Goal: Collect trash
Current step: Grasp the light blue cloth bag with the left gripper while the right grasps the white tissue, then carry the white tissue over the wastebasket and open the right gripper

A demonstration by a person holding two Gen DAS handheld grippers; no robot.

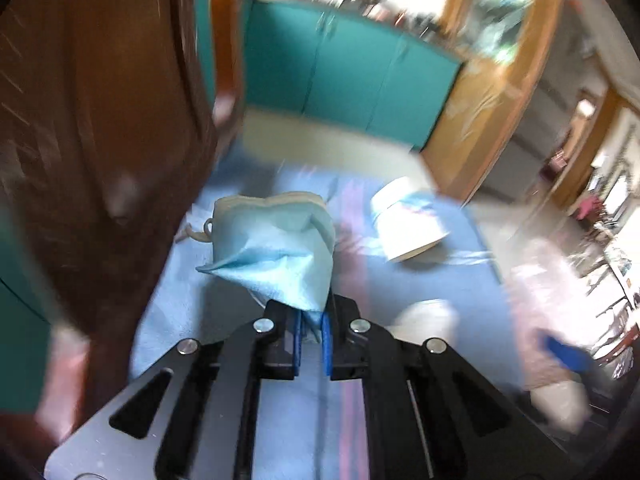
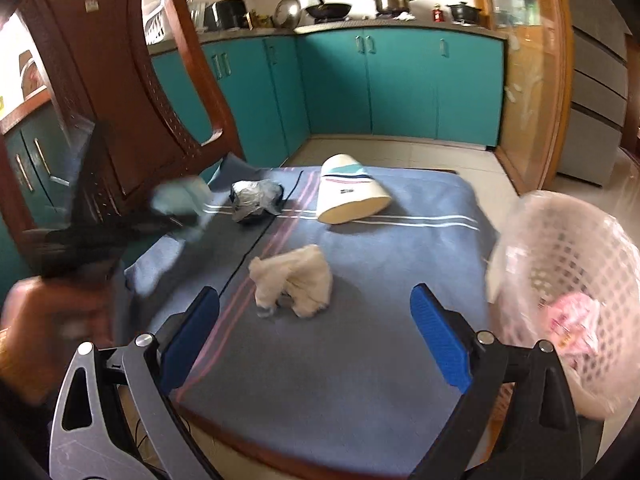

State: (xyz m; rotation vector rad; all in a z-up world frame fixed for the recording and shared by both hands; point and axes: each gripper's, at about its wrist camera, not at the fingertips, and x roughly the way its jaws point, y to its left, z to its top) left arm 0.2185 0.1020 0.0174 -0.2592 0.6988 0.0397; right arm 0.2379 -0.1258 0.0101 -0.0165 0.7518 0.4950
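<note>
Black-and-grey left gripper (image 1: 311,338), silver screws, seemingly blue-padded jaws.

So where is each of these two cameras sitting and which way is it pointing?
Left wrist: on the left gripper, facing across the blue table cover; its jaws pinch a blue face mask.
Right wrist: on the right gripper, jaws open, over crumpled tissue, pink basket at right.
Shared: paper cup.
</note>
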